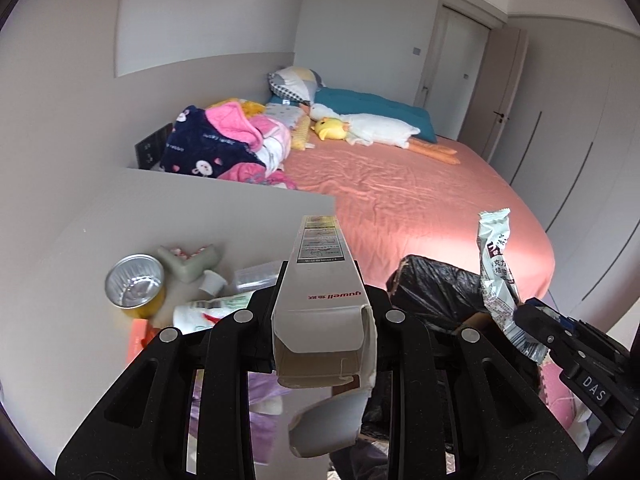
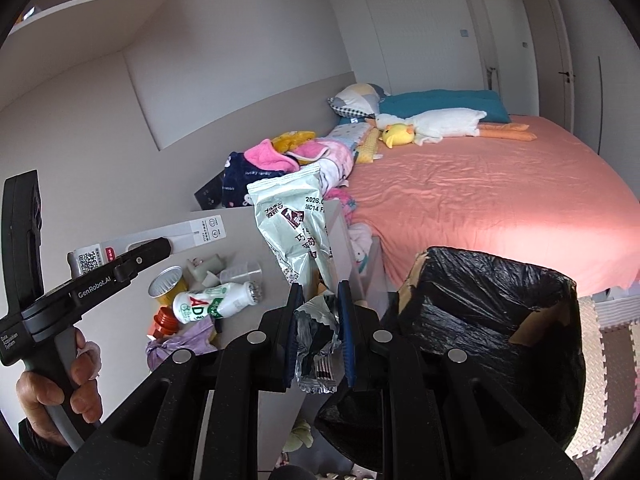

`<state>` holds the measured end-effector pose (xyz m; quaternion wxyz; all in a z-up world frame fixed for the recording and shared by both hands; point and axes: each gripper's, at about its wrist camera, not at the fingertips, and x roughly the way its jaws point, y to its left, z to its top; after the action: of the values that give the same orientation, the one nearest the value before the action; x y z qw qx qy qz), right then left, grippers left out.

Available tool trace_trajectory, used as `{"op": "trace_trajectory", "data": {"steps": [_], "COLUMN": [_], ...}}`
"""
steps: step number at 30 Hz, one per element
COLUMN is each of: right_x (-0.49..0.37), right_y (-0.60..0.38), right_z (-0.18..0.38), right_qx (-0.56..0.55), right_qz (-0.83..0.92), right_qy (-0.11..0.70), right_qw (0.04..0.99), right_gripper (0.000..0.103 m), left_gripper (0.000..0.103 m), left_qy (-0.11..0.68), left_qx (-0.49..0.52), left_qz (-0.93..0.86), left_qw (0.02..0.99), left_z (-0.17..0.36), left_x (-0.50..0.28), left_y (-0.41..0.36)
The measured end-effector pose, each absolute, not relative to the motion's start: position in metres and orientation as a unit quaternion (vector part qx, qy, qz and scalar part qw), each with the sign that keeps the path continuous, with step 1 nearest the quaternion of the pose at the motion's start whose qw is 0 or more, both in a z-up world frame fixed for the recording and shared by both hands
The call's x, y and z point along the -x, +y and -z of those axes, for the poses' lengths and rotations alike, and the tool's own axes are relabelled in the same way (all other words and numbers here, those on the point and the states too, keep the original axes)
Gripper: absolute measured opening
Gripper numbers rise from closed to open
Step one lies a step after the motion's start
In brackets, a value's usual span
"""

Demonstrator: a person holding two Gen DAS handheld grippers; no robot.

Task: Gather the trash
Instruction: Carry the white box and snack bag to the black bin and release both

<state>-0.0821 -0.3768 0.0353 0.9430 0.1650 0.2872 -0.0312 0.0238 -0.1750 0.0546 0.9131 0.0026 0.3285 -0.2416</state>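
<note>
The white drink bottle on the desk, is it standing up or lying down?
Lying down. The white drink bottle rests on its side on the desk, its foil-topped mouth pointing toward the bed, beside an upright foil cup.

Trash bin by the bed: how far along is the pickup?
Done: nothing visible inside the black-lined bin yet. In hand: the left tongs grip a white carton, and the right tongs are shut on a snack wrapper, both near the bin. Left on the desk: a foil cup, a yogurt bottle and a clear cup.
</note>
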Motion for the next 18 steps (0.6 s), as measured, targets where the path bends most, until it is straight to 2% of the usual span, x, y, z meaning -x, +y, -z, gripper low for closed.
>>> {"op": "trace_trajectory", "data": {"steps": [18], "right_x": [0.118], "right_y": [-0.453], "right_z": [-0.023], "right_qx": [-0.205], "right_qz": [0.138], "right_qy": [0.284], "right_qw": [0.927], "right_gripper": [0.019], "left_gripper": [0.027], "left_qy": [0.368], "left_qx": [-0.039], "left_qz": [0.372], "left_qw": [0.851], "left_z": [-0.029], "left_x": [0.002], "left_y": [-0.268]}}
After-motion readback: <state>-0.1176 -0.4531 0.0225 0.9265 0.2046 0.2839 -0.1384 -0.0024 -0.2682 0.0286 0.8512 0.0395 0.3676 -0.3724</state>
